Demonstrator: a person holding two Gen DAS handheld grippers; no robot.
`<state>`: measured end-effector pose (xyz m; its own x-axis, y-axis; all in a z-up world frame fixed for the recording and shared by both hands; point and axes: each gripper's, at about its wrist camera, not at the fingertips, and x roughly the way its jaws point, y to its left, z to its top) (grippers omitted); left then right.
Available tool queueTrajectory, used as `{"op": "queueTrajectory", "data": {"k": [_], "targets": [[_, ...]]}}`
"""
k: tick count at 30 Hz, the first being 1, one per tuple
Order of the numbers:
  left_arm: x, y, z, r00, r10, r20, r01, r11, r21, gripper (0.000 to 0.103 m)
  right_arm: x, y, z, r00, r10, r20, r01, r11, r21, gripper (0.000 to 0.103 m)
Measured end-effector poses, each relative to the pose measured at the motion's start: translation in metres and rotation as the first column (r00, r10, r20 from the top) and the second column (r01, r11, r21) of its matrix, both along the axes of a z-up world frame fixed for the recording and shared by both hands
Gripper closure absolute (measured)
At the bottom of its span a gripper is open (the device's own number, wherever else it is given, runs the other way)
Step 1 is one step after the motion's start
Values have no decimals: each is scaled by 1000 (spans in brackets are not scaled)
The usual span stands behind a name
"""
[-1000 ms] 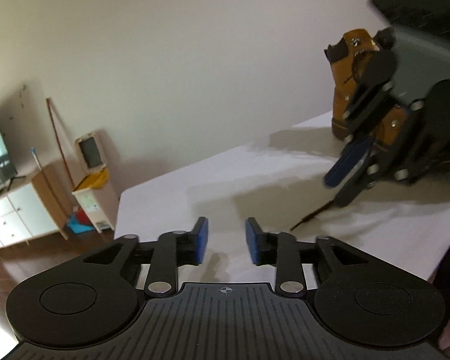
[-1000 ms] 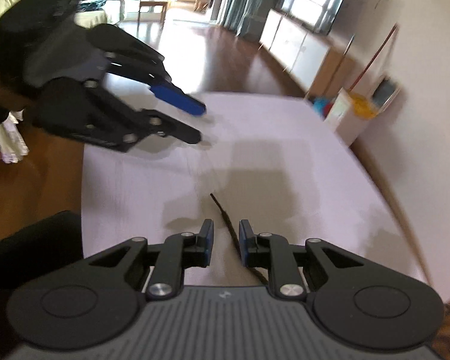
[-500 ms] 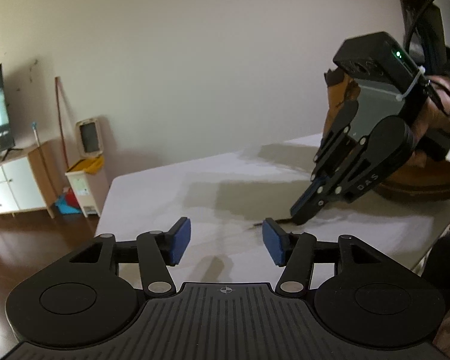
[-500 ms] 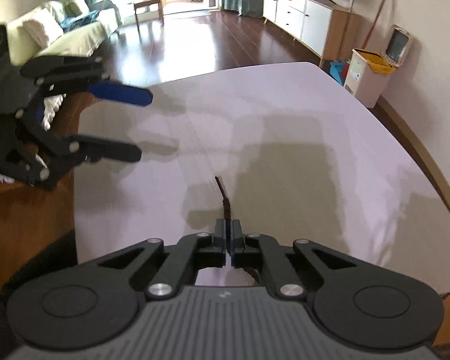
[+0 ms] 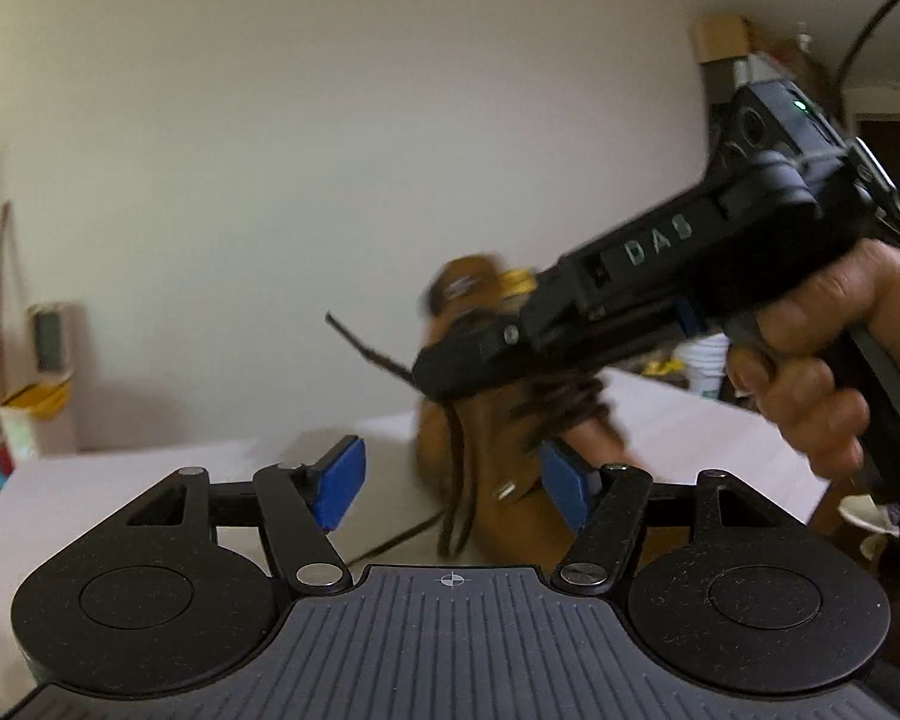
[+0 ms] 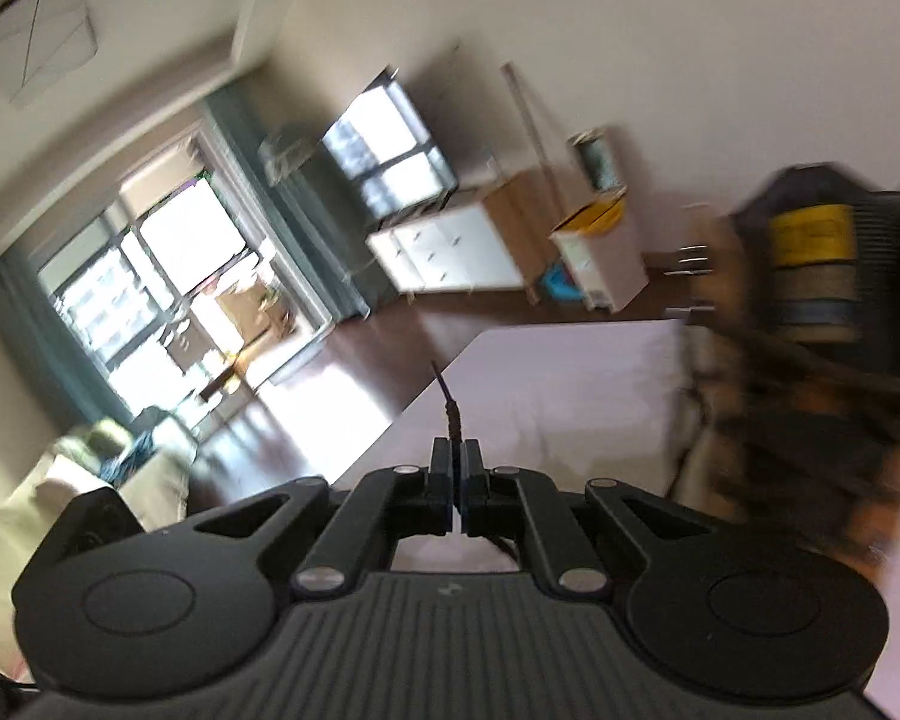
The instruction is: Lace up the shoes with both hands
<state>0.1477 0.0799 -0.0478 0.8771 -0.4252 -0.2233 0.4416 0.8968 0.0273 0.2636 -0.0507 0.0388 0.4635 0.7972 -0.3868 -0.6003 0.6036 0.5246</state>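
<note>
Pinching the dark braided shoelace point(image 6: 452, 414), the right gripper point(image 6: 456, 480) crosses before the wide-open, empty left gripper point(image 5: 450, 483), half-hiding the tan leather boot point(image 5: 498, 456).

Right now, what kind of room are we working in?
Probably a home living room: a sofa by big windows, a TV above a white sideboard, wood floor.

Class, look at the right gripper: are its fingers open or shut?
Shut. The right gripper has its fingers pressed together on the dark shoelace, whose tip sticks out past them.
</note>
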Motion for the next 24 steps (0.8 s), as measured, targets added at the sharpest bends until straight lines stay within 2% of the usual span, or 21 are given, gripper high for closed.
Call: {"op": "queueTrajectory", "data": {"k": [1, 2, 3, 4, 5, 6, 8, 11, 13, 14, 15, 17, 20, 21, 23, 24], "targets": [[2, -5, 1, 1000, -8, 6, 8, 1000, 9, 37, -2, -12, -1, 1000, -19, -9, 19, 1000, 18, 100], [4, -15, 4, 1000, -26, 14, 26, 999, 25, 44, -5, -24, -2, 999, -37, -18, 38, 999, 35, 100], [6, -17, 4, 999, -31, 13, 31, 999, 29, 59, -7, -35, -4, 998, -53, -27, 54, 997, 51, 100], [9, -24, 5, 999, -51, 6, 51, 998, 45, 67, -10, -45, -6, 997, -67, -35, 69, 995, 67, 100], [12, -33, 6, 997, -73, -2, 73, 995, 67, 83, -12, -52, -10, 996, -75, -39, 78, 994, 80, 100], [15, -46, 5, 995, -99, -15, 100, 988, 113, 94, -14, -60, -12, 995, -87, -45, 90, 992, 92, 100], [15, -56, 4, 994, -109, -9, 109, 982, 156, 97, -16, -70, -16, 994, -98, -49, 103, 989, 104, 100], [12, -78, 3, 990, -144, 2, 137, 943, 303, 99, -18, -93, -22, 992, -123, -40, 127, 986, 110, 99], [11, -85, 1, 986, -167, 4, 153, 909, 387, 99, -19, -108, -24, 990, -142, -18, 143, 984, 102, 91], [10, -90, 0, 982, -191, 7, 166, 874, 456, 99, -18, -113, -25, 989, -148, -1, 147, 985, 92, 87], [11, -92, 0, 980, -198, 7, 171, 865, 471, 99, -19, -117, -25, 988, -151, 14, 150, 985, 83, 87], [10, -98, 1, 970, -242, -3, 204, 810, 550, 99, -21, -120, -24, 987, -155, 34, 152, 986, 69, 87], [15, -103, -2, 964, -264, -7, 217, 775, 594, 99, -27, -130, -26, 984, -147, 104, 147, 989, 2, 86], [17, -103, -1, 961, -277, -13, 228, 761, 607, 98, -29, -134, -26, 983, -131, 125, 135, 991, -20, 83], [18, -103, 4, 960, -281, -18, 233, 759, 609, 98, -36, -141, -27, 981, -95, 171, 109, 991, -72, 71], [21, -101, 8, 956, -291, -30, 251, 764, 595, 98, -38, -144, -28, 978, -74, 193, 94, 991, -99, 69]]}}
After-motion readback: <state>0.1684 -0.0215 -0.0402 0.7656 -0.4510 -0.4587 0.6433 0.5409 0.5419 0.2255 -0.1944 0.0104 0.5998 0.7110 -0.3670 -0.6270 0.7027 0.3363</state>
